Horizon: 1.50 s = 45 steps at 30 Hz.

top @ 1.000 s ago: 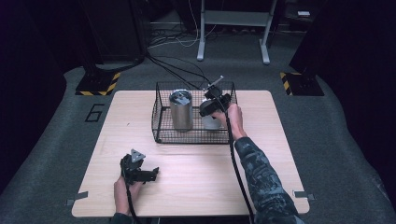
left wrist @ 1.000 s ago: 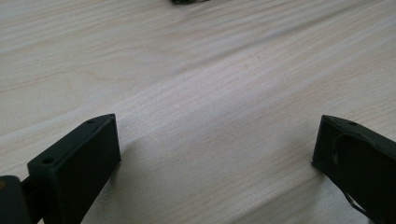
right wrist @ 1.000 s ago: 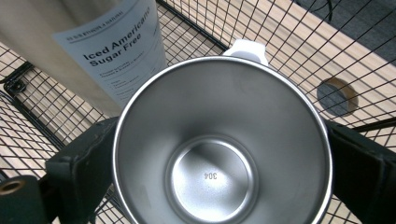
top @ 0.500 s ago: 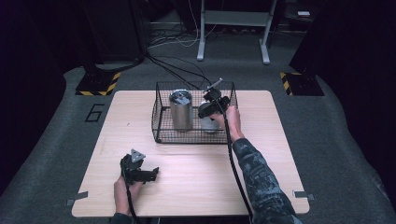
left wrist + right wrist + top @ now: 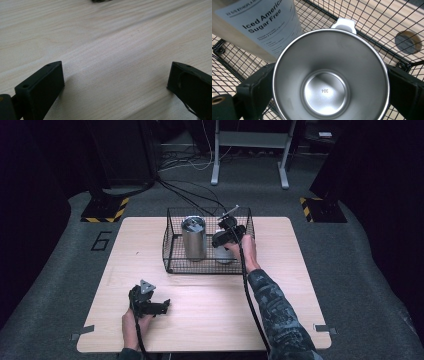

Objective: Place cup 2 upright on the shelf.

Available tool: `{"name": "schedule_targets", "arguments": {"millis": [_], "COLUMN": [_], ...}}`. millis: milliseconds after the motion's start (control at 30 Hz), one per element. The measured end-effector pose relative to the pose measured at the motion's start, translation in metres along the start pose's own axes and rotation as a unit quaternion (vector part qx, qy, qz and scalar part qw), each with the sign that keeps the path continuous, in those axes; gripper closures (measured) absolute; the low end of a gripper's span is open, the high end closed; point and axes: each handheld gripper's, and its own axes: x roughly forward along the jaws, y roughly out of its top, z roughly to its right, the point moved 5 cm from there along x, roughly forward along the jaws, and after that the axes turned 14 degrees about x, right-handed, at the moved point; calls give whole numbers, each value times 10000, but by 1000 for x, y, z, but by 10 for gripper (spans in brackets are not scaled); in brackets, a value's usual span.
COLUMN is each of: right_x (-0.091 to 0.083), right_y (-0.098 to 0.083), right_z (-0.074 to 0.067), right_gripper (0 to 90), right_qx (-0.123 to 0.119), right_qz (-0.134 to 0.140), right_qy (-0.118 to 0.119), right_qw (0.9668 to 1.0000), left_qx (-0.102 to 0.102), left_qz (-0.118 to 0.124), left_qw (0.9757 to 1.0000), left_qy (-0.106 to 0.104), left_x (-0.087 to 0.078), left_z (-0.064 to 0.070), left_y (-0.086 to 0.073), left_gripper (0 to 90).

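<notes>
A black wire basket [image 5: 172, 265] stands at the table's far middle. Inside it on the left is a tall steel tumbler [image 5: 193, 237] with a printed label [image 5: 262, 25]. To its right, a steel cup [image 5: 223, 255] sits low in the basket. My right gripper [image 5: 226, 236] reaches down over it. In the right gripper view the jaws press both sides of the cup [image 5: 324, 90], whose empty inside faces the camera. My left gripper [image 5: 161, 306] rests near the table's front left, open [image 5: 115, 75] over bare wood.
The light wood table [image 5: 280, 285] has free room in front of and around the basket. A round hole [image 5: 407, 41] in the tabletop shows through the basket's mesh. Cables and stand legs lie on the floor beyond the table's far edge.
My right gripper has sunk slightly lower into the basket with the cup. The left gripper has stayed put.
</notes>
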Motion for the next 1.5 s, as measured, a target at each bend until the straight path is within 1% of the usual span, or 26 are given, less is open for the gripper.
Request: {"name": "schedule_targets", "arguments": {"millis": [133,233,300,400,533,633,667,800,833,867,900,967,1000,1033,1100,1200,1267,1333,1367,1400,1467,1500], "right_x": [0,0,-1,-1,-9,-16,-19,-30,-30,-36,-38,-44,-47,-50,-54,-66,-76,-84,-84,-87,-96,-99], "right_y": [-1,-3,-4,-6,-3,-2,-3,-4,-4,-5,-6,-7,-9,-10,-11,-19,-28,-36,-36,-38,-48,-53], "right_z": [1,0,0,3,1,-2,-3,-7,-7,-10,-11,-14,-15,-16,-17,-21,-26,-30,-30,-31,-36,-37], "right_gripper": [50,47,46,38,6,0,0,0,0,0,0,0,0,0,0,0,0,0,0,0,0,0], "right_qx": [59,188,211,236,242,78,44,-98,-98,-158,-208,-243,-253,-318,-349,-441,-591,-710,-710,-749,-872,-916], "right_qz": [-22,-43,-76,-143,39,117,129,239,239,286,302,357,393,446,455,549,643,713,713,743,845,839], "right_qy": [16,23,43,7,103,46,83,78,78,108,134,172,249,275,311,455,567,595,595,629,720,756], "right_qw": [10000,9998,9997,9996,9996,9999,9999,9996,9996,9994,9992,9989,9986,9981,9979,9965,9946,9931,9931,9924,9900,9894], "left_qx": [1,-1,2,24,22,25,-15,-11,-11,-13,-14,-15,-14,-13,-17,-6,-4,-6,-6,-6,-5,-4], "left_qz": [0,0,-2,14,9,10,37,21,21,13,15,15,16,17,17,-10,-11,-11,-11,-10,-11,-11], "left_qw": [10000,10000,10000,10000,10000,10000,10000,10000,10000,10000,10000,10000,10000,10000,10000,10000,10000,10000,10000,10000,10000,10000], "left_qy": [0,1,-1,5,3,1,16,-8,-8,-2,-1,0,0,0,-1,-28,-28,-28,-28,-27,-27,-27], "left_x": [0,0,0,0,0,0,1,0,0,0,0,0,0,0,0,0,0,0,0,0,0,0], "left_z": [0,0,0,0,0,0,0,0,0,0,0,0,0,0,0,0,0,0,0,0,0,0], "left_y": [0,0,0,0,0,0,1,1,1,1,1,1,1,1,1,0,0,0,0,0,0,0], "left_gripper": [3,3,3,3,3,3,3,3,3,3,3,3,3,3,3,4,3,3,4,4,4,4]}}
